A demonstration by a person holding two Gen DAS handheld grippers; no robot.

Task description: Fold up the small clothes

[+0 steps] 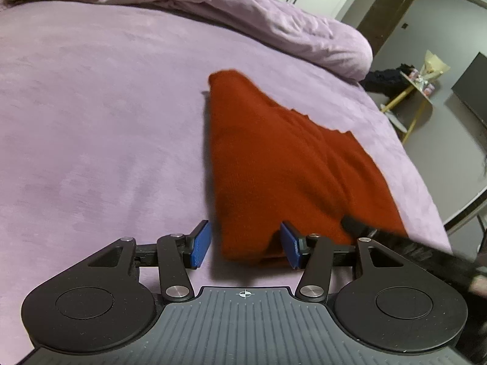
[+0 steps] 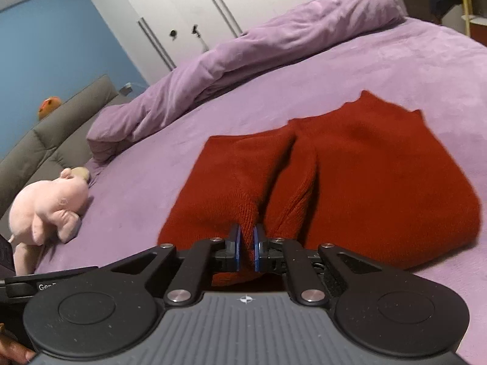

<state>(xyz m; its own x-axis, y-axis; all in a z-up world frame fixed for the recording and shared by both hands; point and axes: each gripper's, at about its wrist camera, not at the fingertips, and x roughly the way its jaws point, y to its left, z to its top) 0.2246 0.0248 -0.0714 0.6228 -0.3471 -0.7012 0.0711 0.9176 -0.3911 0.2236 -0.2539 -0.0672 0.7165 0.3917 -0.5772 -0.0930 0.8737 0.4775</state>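
Note:
A small red knitted garment (image 1: 283, 164) lies partly folded on the purple bed sheet (image 1: 91, 121). My left gripper (image 1: 246, 245) is open, its blue pads on either side of the garment's near corner, which sits between them. The right gripper's finger shows in the left wrist view (image 1: 356, 226) on the garment's near right edge. In the right wrist view my right gripper (image 2: 246, 249) is shut on a pinched fold of the red garment (image 2: 365, 176), at its near edge.
A rumpled purple duvet (image 2: 243, 51) lies along the far side of the bed. A pink plush pig (image 2: 48, 210) lies at the bed's left by a grey headboard (image 2: 45, 127). A small side table (image 1: 420, 91) stands beyond the bed's right edge.

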